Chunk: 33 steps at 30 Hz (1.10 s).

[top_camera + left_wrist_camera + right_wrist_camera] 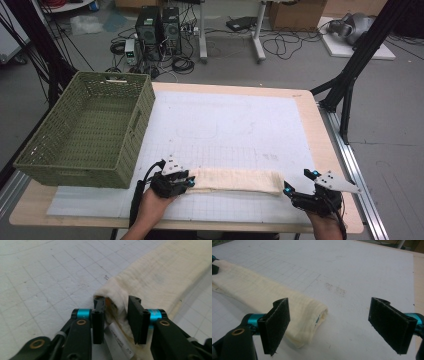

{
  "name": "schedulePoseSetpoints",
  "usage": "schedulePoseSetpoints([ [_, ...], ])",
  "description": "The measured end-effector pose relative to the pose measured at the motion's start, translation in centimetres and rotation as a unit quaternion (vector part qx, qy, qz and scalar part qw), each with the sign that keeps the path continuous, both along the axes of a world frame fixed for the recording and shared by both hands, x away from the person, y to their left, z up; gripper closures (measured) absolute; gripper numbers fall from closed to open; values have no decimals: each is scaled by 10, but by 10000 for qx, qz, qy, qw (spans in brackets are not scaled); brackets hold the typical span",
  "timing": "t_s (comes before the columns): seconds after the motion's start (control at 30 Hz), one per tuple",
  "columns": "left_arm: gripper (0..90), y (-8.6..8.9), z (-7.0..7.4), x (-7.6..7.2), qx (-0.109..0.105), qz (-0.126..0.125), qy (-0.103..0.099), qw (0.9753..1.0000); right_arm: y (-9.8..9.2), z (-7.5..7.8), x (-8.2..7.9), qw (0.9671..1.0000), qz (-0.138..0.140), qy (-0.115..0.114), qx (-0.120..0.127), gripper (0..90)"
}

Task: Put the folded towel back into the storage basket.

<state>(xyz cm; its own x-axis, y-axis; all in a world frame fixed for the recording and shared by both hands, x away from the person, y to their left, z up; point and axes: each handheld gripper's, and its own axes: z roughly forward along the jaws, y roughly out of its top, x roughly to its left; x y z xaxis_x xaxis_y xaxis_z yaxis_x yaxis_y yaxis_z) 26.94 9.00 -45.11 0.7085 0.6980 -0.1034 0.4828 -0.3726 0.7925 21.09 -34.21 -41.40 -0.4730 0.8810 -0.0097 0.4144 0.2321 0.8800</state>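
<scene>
I work at a pale wooden table [327, 150] topped with a white gridded mat [235, 125]. A large green woven plastic basket [90, 131] stands at the table's left edge, empty as far as I can see. Along the near edge of the table, between my two tools, lies a long cream cloth folded into a narrow band [235, 180], well apart from the basket.

My left gripper [186, 183] has its jaws closed on the cloth's left end; in the left gripper view the bunched fabric [117, 303] is pinched between the black pads. My right gripper [288, 190] sits just beside the cloth's right end with its jaws spread wide, holding nothing; the right gripper view shows that end [312, 315] near my left jaw, not yet between the two.

My judgement: the folding into a band looks finished. The right end still needs grasping, and the cloth has not gone into the basket, if that is its place.

A small white care label [120, 342] sticks out under my left jaws. It carries fine print, too blurred to read.
</scene>
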Motion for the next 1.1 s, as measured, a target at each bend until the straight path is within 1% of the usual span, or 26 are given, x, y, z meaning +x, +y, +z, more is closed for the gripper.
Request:
schedulePoseSetpoints([
  [0.03,702,0,0,0,-71,9,55,10000,0,0,0,10000,0,0,0,161],
  [0.07,747,1,0,1,-93,-20,85,9999,1,0,0,10000,11,18,-7,161],
  [0.1,779,2,-1,2,-205,-47,139,9997,1,0,0,10000,27,15,-19,162],
  [0.2,811,2,-1,2,-209,-79,135,9997,1,-1,2,10000,23,7,-32,162],
  [0.23,816,2,-1,2,-215,-79,139,9996,2,-1,2,10000,28,43,-39,162],
  [0.37,820,3,-1,2,-255,-70,172,9995,5,-3,5,9999,66,99,-47,165],
  [0.43,821,3,-1,2,-252,-67,147,9996,6,-4,5,9999,107,85,-78,165],
  [0.53,825,3,0,1,-239,-73,87,9996,10,-4,5,9997,161,107,-113,176],
  [0.57,826,2,1,0,-243,-77,11,9997,10,-4,5,9997,197,101,-123,181],
  [0.6,827,2,1,0,-243,-77,11,9997,10,-4,5,9997,197,101,-123,181],
  [0.63,829,3,2,-2,-280,-76,-63,9996,10,-5,6,9997,189,118,-137,182],
  [0.67,829,3,2,-2,-280,-76,-63,9996,10,-6,6,9996,186,133,-160,182],
  [0.77,830,4,6,-3,-391,-99,-184,9990,10,-7,8,9995,187,202,-171,181],
  [0.83,832,5,7,-3,-421,-98,-209,9988,9,-9,10,9994,173,243,-154,180],
  [0.87,833,6,9,-4,-493,-135,-261,9984,9,-10,11,9994,184,269,-138,179],
  [0.9,833,6,9,-4,-548,-132,-316,9979,10,-12,12,9993,184,316,-98,178],
  [0.93,833,6,9,-4,-548,-132,-316,9979,10,-14,13,9990,204,390,-69,177],
  [1.03,834,8,12,-5,-565,-71,-449,9974,15,-22,19,9982,184,554,-100,181],
  [1.07,833,8,12,-5,-565,-71,-449,9974,17,-25,21,9977,179,632,-156,197],
  [1.1,833,8,12,-6,-556,-61,-458,9974,18,-27,23,9971,209,716,-174,245],
])
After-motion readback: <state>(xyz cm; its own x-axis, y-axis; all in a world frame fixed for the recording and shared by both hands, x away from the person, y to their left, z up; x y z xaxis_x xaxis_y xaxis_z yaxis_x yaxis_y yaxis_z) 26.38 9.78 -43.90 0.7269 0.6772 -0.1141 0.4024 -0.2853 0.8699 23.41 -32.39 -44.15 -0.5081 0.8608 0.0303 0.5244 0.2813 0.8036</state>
